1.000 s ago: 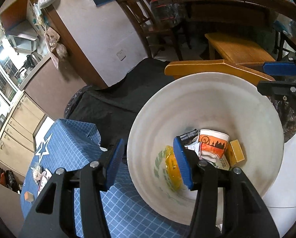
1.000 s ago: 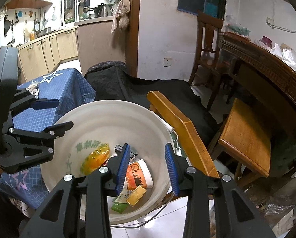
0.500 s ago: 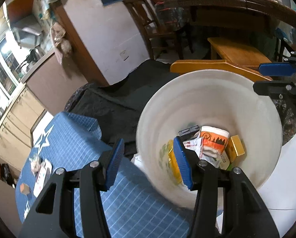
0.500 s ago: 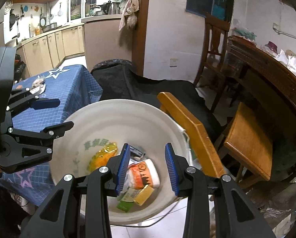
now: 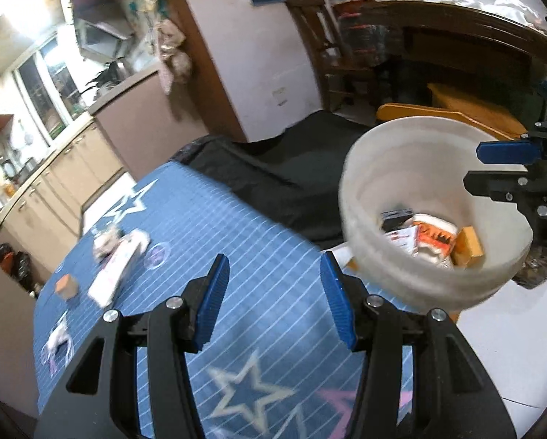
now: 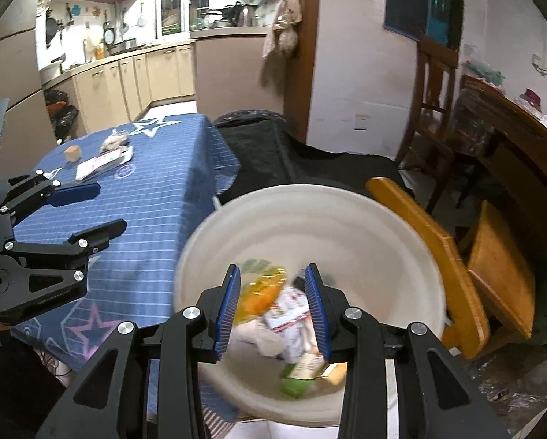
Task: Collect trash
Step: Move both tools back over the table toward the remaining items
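Trash split in two lots. One lot already sits in the white bucket [image 6: 310,219]: orange wrapper [image 6: 262,292], printed paper cup [image 5: 432,236], yellow box [image 5: 467,247], green packet [image 6: 295,384], a dark item at the back. Bucket stands off the table's near right corner, beside a yellow wooden chair [image 6: 427,248].

Second lot is not yet collected. It lies on the blue star tablecloth [image 5: 237,248] toward the table's far left corner: flat white packet [image 5: 118,269], crumpled wrapper [image 5: 103,243] just beyond it, small brown cube [image 5: 66,285] beside it, and a pale scrap [image 5: 59,334] near the left edge. Blur hides finer detail.

Left gripper [image 5: 273,298] hangs over the tablecloth, jaws spread wide, nothing between them, aimed roughly at that far-left pile. Right gripper [image 6: 273,307] hovers over the bucket mouth, jaws apart, nothing pinched; the litter seen between its pads lies down in the bucket, not in the grip.

We judge the job past half: bucket holds about as many pieces as the table, maybe more. Left to do: four-ish pieces on the table. We reckon the left gripper takes the next pick. Flat packet looks the awkward one, lying flush on cloth; cube and crumpled wrapper should pinch easily.
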`<state>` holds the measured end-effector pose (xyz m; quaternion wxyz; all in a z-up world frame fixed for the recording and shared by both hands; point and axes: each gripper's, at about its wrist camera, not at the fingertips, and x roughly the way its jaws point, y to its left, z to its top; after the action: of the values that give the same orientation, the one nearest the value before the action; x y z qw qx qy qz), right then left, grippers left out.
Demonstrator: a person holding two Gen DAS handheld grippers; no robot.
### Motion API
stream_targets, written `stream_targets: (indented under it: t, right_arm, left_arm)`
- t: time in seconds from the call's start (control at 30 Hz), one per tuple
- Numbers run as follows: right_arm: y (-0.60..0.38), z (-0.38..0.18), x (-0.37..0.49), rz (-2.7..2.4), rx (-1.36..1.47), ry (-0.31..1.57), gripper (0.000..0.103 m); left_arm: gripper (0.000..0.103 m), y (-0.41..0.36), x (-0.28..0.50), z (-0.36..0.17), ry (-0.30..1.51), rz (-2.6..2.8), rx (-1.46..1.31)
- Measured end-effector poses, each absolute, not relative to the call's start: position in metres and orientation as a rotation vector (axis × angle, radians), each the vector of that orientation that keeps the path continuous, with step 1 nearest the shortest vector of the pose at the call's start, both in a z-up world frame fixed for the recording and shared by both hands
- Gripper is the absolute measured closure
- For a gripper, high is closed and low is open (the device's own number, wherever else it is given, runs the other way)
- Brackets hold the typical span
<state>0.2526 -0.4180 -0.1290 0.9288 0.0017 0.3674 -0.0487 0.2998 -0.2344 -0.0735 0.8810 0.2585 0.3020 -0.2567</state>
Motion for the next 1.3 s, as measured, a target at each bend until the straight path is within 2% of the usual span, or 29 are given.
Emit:
stream_targets:
  t: [0.07,0.1,0.63,1.03,1.3]
  right_arm:
    - [-0.405,-0.131,0.255,-0.08,0.0,0.754,0.05]
    - [-0.395,-0.132,0.258,-0.063,-0.008,0.757,0.049]
    - [-0.259,-0.125,0.325,0.124,-0.121,0.788,0.048]
    - [-0.2,-0.135,0.392,0.195,-0.168,0.817,0.044]
    - [-0.173,-0.14,0.439,0.317,-0.139,0.81,0.024]
  left_arm:
    - [0.053,-0.218,0.299,-0.074,0.632,-0.507,0.523]
    - [0.053,-0.21,0.299,-0.074,0.634,-0.492,0.518]
    - [0.049,-0.098,0.299,-0.071,0.618,-0.343,0.453]
    - [0.044,-0.009,0.333,-0.085,0.691,-0.274,0.385]
    - [0.043,0.085,0.398,-0.099,0.773,-0.229,0.446]
